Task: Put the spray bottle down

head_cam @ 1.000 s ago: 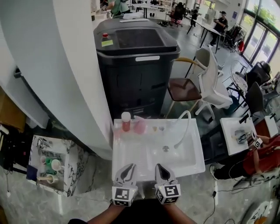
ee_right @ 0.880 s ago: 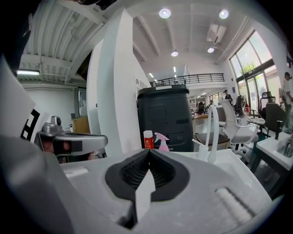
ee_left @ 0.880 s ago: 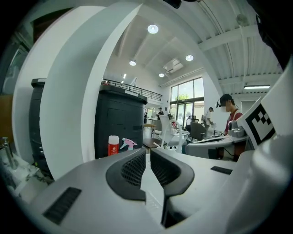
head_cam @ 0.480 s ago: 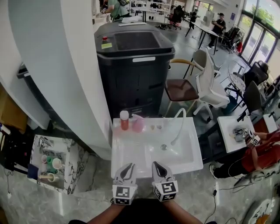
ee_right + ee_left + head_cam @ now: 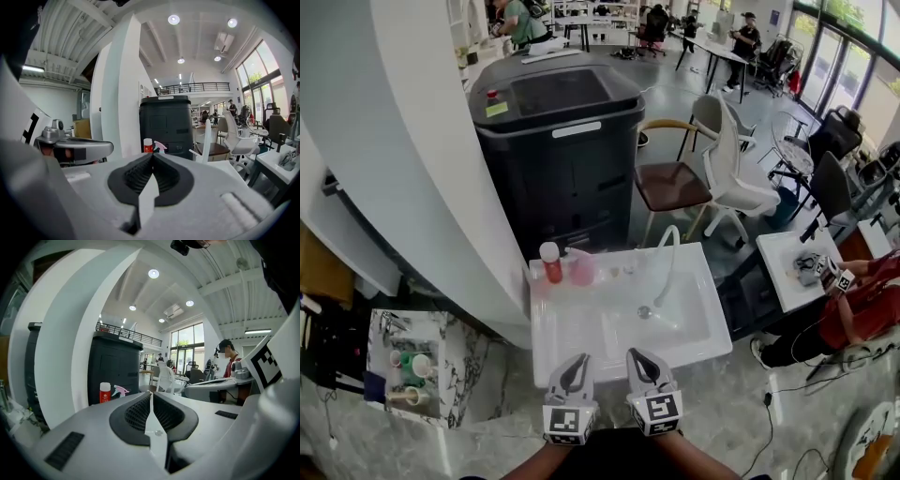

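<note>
Framing has swung since a second ago: sink and black bin sit further left. Left hand-held gripper and right hand-held gripper are both pressed together, empty, at the sink's near edge. Spray bottle stands upright at the back-left rim (beside a red bottle). Put-down looks done; nothing appears left.

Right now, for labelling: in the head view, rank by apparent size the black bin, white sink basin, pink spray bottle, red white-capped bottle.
Black bin
White sink basin
Pink spray bottle, red white-capped bottle: too alike to rank
</note>
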`<state>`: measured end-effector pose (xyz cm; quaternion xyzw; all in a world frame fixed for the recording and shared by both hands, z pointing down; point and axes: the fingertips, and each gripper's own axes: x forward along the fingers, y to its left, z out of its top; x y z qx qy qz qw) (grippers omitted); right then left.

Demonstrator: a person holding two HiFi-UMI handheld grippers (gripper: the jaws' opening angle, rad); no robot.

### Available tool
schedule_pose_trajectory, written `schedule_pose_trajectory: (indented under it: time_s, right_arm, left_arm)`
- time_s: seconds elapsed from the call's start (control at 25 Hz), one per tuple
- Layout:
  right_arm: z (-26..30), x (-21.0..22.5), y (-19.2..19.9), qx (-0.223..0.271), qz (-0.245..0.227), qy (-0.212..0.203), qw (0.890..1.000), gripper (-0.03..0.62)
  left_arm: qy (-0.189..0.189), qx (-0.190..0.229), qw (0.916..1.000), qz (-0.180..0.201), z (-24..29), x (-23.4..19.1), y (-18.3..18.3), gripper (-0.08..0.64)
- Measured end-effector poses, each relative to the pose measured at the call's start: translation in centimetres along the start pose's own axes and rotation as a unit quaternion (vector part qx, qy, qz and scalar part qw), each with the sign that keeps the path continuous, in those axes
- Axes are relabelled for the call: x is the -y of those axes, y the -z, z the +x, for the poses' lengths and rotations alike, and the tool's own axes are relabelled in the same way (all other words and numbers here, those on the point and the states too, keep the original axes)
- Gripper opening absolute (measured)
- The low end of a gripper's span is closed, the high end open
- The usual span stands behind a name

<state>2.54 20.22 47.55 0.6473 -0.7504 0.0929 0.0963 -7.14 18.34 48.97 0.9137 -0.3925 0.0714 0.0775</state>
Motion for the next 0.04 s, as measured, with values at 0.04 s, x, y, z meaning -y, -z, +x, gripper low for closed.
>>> schedule_pose_trajectory:
  time_s: [0.04]
  right_arm:
    - [-0.05, 0.26, -0.03, 0.0, 0.001, 0.001, 1.0, -0.003]
  left_arm:
    - [0.004, -0.002, 1.0, -0.002, 0.27, 0.36, 0.16, 0.037]
